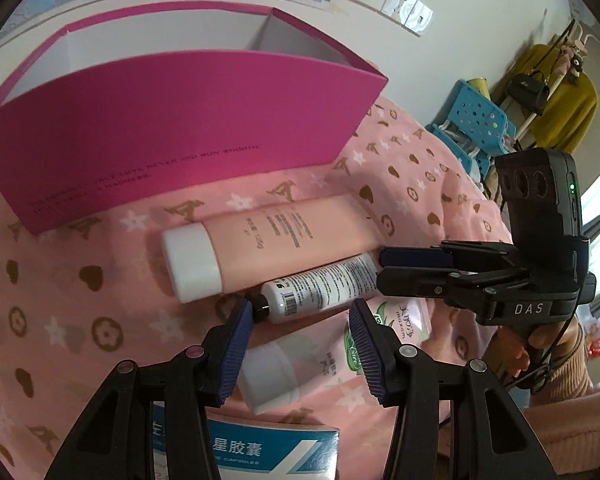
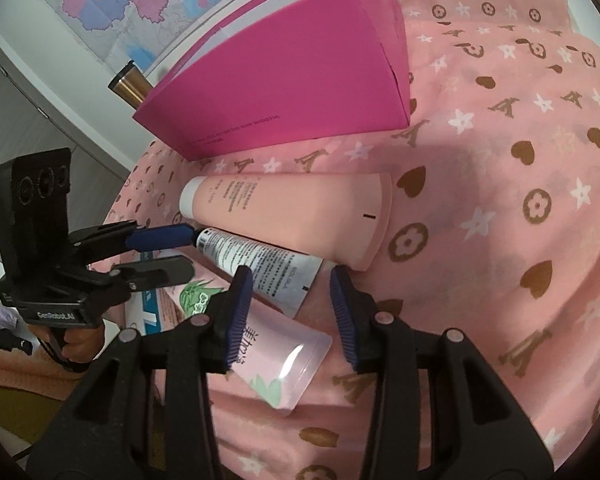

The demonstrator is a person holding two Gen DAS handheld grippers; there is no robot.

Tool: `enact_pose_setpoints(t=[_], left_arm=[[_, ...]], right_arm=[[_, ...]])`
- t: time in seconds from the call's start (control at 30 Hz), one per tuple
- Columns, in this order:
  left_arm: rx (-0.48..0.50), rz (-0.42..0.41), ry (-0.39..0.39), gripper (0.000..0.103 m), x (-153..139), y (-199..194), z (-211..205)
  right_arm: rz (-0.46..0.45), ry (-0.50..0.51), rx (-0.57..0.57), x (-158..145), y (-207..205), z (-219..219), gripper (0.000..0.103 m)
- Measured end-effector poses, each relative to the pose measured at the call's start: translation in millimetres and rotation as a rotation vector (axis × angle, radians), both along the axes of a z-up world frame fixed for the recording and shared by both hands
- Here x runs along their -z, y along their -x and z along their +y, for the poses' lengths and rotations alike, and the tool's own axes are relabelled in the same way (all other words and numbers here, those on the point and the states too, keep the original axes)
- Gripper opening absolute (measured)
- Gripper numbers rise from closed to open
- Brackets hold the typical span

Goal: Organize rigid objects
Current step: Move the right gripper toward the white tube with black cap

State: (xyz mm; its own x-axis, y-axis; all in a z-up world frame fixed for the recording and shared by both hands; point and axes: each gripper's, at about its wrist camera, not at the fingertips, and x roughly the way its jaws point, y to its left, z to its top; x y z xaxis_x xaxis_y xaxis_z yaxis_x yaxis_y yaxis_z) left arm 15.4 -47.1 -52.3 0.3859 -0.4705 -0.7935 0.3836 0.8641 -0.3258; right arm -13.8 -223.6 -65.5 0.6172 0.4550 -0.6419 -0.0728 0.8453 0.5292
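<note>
Three tubes lie side by side on the pink patterned blanket (image 2: 500,160). The big pink tube (image 1: 284,232) with a white cap is farthest, next to the open magenta box (image 1: 172,128). The white tube (image 1: 324,286) with a black cap lies in front of it. A pale pink aloe tube (image 1: 300,364) is nearest. My left gripper (image 1: 300,344) is open over the aloe tube's white-capped end, its left pad beside the black cap. My right gripper (image 2: 292,308) is open, with the flat end of the white tube (image 2: 276,276) between its pads, not squeezed.
A blue and white medicine box (image 1: 260,450) lies under my left gripper. A metal flask (image 2: 130,86) stands behind the magenta box (image 2: 284,76). A blue plastic stool (image 1: 476,116) and a clothes rack (image 1: 556,92) stand beyond the blanket's right side. A hand (image 2: 80,340) holds the left gripper's handle.
</note>
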Motion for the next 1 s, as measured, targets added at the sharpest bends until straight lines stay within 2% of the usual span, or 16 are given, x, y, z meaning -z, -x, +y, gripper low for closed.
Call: enact_pose_setpoints(t=[0.33, 0.47, 0.77, 0.8, 0.87, 0.9, 0.93, 1.0], left_arm=[[0.003, 0.009, 0.000, 0.054, 1.9, -1.6, -6.0], [0.007, 0.006, 0.011, 0.061, 1.7, -0.5, -7.7], [-0.009, -0.031, 0.024, 0.061, -6.4, 2.2, -5.6], [0.002, -0.028, 0.046, 0.057, -7.6, 2.5, -5.3], [0.028, -0.013, 0.093, 0.053, -9.1, 4.5, -8.4], [0.028, -0.027, 0.076, 0.051, -10.6, 6.0, -11.8], [0.025, -0.047, 0.041, 0.051, -11.7, 7.5, -16.0], [0.028, -0.037, 0.039, 0.051, -9.3, 7.2, -17.4]], right_arm=[[-0.013, 0.009, 0.004, -0.5, -0.1, 9.0, 0.049], [-0.019, -0.022, 0.013, 0.7, 0.3, 8.9, 0.052], [-0.039, -0.009, 0.018, -4.2, 2.7, 12.6, 0.052], [-0.043, -0.007, 0.018, -5.5, 3.2, 12.8, 0.052], [-0.062, -0.060, -0.021, -7.9, 3.9, 13.7, 0.039], [-0.070, -0.079, -0.037, -9.6, 3.9, 16.2, 0.034], [-0.074, -0.039, -0.034, -12.4, 3.7, 20.9, 0.032], [-0.073, 0.030, -0.027, -14.8, 2.6, 26.3, 0.032]])
